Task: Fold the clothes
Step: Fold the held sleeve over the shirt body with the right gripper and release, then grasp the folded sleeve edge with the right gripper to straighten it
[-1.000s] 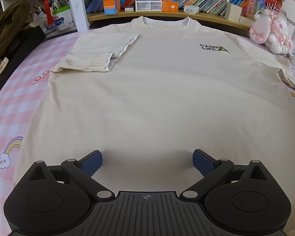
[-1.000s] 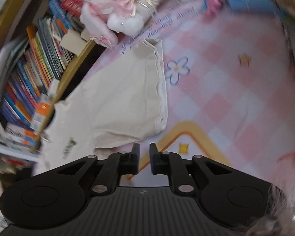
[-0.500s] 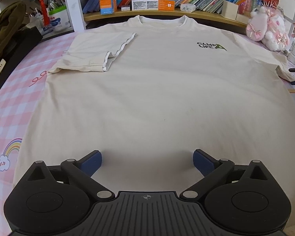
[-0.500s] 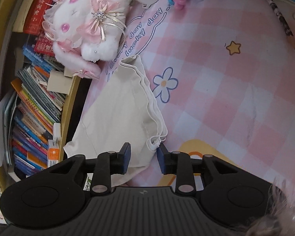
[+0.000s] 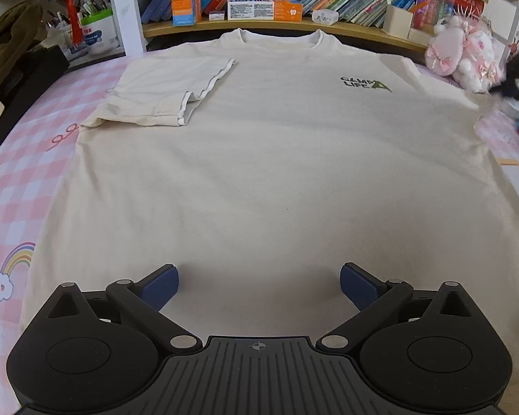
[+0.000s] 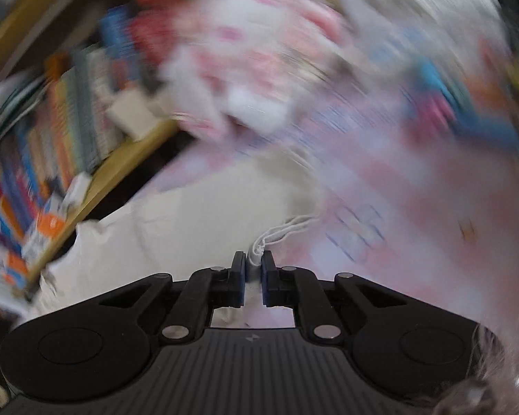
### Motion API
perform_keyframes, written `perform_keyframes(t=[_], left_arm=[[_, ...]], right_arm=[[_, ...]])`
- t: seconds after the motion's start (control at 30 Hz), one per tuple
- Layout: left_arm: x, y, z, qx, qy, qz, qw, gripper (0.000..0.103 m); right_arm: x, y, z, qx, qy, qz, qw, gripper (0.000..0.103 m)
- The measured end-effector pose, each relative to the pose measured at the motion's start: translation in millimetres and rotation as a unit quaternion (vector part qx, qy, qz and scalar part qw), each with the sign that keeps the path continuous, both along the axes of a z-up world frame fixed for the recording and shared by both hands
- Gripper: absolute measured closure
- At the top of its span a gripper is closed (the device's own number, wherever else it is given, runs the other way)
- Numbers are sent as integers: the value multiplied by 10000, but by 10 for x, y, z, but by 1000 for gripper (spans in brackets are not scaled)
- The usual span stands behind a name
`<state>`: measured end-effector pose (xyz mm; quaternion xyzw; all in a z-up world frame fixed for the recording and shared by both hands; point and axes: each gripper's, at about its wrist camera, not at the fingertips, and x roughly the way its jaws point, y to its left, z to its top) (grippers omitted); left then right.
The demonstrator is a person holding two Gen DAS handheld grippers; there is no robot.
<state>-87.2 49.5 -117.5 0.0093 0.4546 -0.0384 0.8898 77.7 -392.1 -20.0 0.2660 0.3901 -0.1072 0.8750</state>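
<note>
Right tool (image 6: 253, 263) has just pinched sleeve hem (image 6: 259, 247).

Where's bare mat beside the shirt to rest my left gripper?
Free: the pink checked mat left of the T-shirt, between the rainbow print and the folded sleeve. Crowded: the far right corner, by the plush toy and right gripper.
</note>
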Motion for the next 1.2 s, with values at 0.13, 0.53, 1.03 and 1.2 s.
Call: perform_keyframes(t=[0.13,0.53,1.03,1.2], left_arm=[[-23,58,7,-79,-11,46,10000,2],[-53,99,13,-116,-42,-36,9999,2],[-7,99,17,-110,-45,-58,9999,2],[20,87,16,-72,-20,-50,10000,1]], right_arm=[[289,803,258,-1380,-355,1469,9788,95],[-51,2145,-435,-1904,294,4545,8697,49],[-155,1308,-281,-1399,182,3225,9360,47],[-119,1091,-410,-1392,488,2765,9496,62]])
